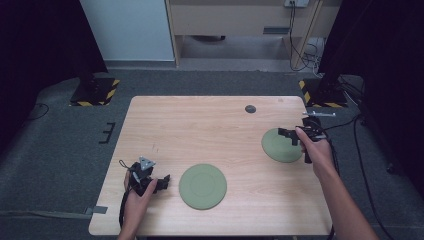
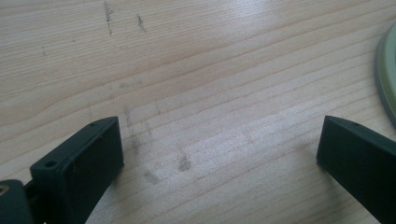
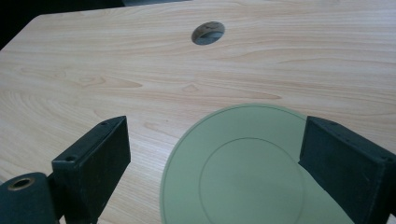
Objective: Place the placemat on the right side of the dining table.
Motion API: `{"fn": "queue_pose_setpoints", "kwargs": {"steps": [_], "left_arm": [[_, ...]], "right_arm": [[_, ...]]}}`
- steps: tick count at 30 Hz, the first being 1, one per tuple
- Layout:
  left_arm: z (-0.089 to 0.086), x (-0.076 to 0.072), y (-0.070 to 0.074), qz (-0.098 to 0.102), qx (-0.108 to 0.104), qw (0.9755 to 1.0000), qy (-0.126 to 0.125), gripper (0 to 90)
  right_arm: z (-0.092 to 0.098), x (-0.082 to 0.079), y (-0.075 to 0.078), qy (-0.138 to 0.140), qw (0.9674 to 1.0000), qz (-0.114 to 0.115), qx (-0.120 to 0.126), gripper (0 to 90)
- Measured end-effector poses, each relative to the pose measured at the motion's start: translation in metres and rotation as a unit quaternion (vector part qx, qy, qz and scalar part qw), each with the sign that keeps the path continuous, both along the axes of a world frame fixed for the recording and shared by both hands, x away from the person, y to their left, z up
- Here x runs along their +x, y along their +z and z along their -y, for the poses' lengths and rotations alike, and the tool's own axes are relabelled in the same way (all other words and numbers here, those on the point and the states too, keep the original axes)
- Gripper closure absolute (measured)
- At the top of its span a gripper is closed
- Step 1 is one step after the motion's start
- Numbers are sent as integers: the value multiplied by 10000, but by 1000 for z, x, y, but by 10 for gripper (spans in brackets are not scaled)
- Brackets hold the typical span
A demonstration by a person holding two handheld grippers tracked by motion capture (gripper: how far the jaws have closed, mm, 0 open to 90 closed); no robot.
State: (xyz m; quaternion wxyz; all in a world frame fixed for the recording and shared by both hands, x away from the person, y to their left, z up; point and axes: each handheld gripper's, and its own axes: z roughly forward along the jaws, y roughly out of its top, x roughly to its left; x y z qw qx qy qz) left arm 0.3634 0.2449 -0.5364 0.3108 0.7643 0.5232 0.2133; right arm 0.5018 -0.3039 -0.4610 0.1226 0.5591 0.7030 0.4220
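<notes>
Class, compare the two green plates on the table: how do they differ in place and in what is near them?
The right plate lies near the table's right edge, with the right gripper over its rim, jaws open. The left plate lies near the front edge, clear of the left gripper, whose open jaws are beside it. The right plate is nearer the round hole. Both are round, flat and pale green.

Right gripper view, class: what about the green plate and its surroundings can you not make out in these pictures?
- Right plate, right gripper view: near part cut off by the bottom edge; its right rim hidden behind a black jaw.
- Near plate, left gripper view: mostly cut off by the right edge.
- Round table hole, high view: too small to see inside.
</notes>
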Motion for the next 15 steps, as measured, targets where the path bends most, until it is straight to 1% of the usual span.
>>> {"fn": "queue_pose_setpoints", "kwargs": {"steps": [1,2,4,6,8,10,15], "left_arm": [[0,0,0,-1,3,10000,-4,0],[0,0,0,-3,2,10000,-6,0],[0,0,0,-2,5,10000,-4,0],[0,-1,0,-3,8,10000,-1,0],[0,-1,0,-4,9,10000,1,0],[0,-1,0,-4,8,10000,2,0],[0,-1,0,-4,8,10000,2,0]], "right_arm": [[0,0,0,0,10000,0,0,88],[-5,-2,1,95,9999,32,-25,75],[-8,-2,1,134,9999,42,-28,76],[-15,-4,3,200,9998,82,-32,75],[-17,-4,4,208,9997,85,-18,76],[-21,-5,6,216,9996,156,21,77],[-28,-8,9,261,9995,193,39,76]]}}
